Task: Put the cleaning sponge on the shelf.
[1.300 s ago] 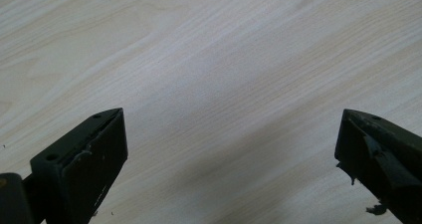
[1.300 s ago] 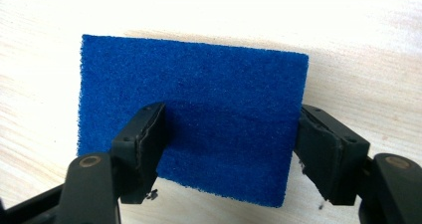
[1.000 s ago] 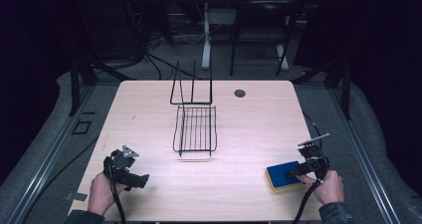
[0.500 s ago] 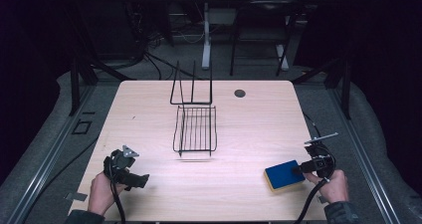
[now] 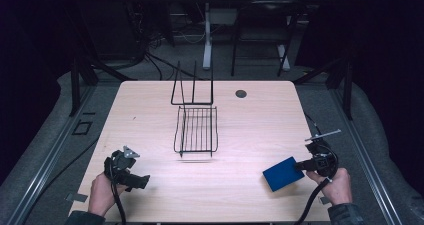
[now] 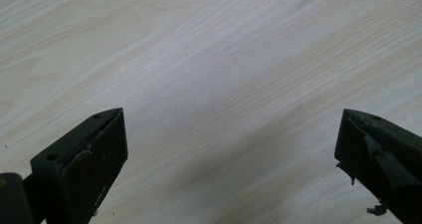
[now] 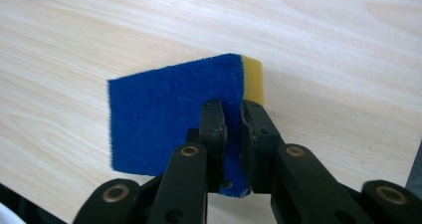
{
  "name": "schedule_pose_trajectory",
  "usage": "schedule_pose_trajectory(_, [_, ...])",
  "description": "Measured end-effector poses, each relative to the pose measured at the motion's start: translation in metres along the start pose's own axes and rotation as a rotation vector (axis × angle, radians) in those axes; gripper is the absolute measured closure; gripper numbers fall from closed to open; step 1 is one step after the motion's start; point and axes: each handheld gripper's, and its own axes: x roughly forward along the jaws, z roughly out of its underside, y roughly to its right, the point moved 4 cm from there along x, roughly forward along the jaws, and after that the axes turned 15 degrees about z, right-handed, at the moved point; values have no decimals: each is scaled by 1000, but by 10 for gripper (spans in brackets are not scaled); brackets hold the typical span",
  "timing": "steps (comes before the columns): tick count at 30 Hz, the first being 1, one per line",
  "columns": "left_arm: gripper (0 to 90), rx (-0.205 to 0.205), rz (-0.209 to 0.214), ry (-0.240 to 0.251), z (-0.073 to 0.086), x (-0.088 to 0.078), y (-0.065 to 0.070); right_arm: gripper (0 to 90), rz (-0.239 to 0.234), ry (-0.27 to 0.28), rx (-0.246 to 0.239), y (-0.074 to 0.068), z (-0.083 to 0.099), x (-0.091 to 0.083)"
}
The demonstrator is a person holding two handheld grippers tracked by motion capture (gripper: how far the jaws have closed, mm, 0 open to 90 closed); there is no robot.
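A blue sponge (image 5: 281,173) with a yellow side lies at the front right of the wooden table (image 5: 260,120). My right gripper (image 5: 301,166) is shut on its right edge, held by a hand at the table's corner. In the right gripper view the two jaws (image 7: 232,109) pinch the near edge of the blue sponge (image 7: 164,114), whose yellow layer faces right. My left gripper (image 5: 134,177) sits at the front left in the other hand. In the left gripper view it (image 6: 231,119) stands wide open over bare wood, with nothing between its jaws.
A black wire rack (image 5: 196,130) with an upright frame behind it stands in the table's middle. A small dark round hole (image 5: 241,93) marks the tabletop at the back right. Dark floor, cables and stands surround the table.
The right hand and its gripper have shifted slightly to the right at the sponge's edge. The sponge has stayed about in place. The left gripper has not moved.
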Motion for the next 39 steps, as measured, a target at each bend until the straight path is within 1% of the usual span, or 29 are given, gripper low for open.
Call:
schedule_pose_trajectory(1, [4,0,1,0,0,0,0,821,2,1,-9,-2,-1,-3])
schedule_pose_trajectory(3, [4,0,1,-1,0,0,0,832,10,30,-35,-10,-3,-10])
schedule_pose_trajectory(4, [4,0,2,1,0,1,0,837,14,33,-55,-13,-4,-13])
schedule_pose_trajectory(8, [4,1,1,0,0,1,0,853,24,75,-97,-25,-8,-23])
schedule_pose_trajectory(9, [4,1,3,1,0,1,-1,857,31,81,-117,-29,-9,-27])
schedule_pose_trajectory(10, [4,1,3,1,0,1,-1,858,32,86,-122,-32,-10,-28])
schedule_pose_trajectory(11, [4,1,2,1,0,1,-1,859,43,86,-138,-34,-10,-30])
schedule_pose_trajectory(12, [4,3,2,1,0,1,-1,859,43,86,-138,-34,-10,-30])
schedule_pose_trajectory(13, [4,2,1,1,-1,1,-1,860,50,97,-152,-38,-12,-31])
schedule_pose_trajectory(18, [4,2,1,1,-1,1,0,863,63,124,-167,-44,-16,-36])
schedule_pose_trajectory(20, [4,3,0,1,-1,1,-1,863,66,138,-171,-49,-21,-39])
schedule_pose_trajectory(21, [4,3,0,1,-1,1,-1,863,66,138,-171,-49,-21,-39])
schedule_pose_trajectory(22, [4,3,-1,4,-1,1,-1,862,74,138,-189,-51,-24,-40])
schedule_pose_trajectory(23, [4,3,-2,4,-2,1,-1,863,77,138,-195,-52,-25,-41])
schedule_pose_trajectory(28, [4,2,0,6,-2,1,-1,862,77,157,-204,-59,-32,-45])
schedule_pose_trajectory(30, [4,3,-2,6,-2,1,-1,862,81,167,-217,-62,-36,-47])
schedule_pose_trajectory(39, [4,3,1,8,-2,0,-1,860,81,186,-248,-75,-50,-52])
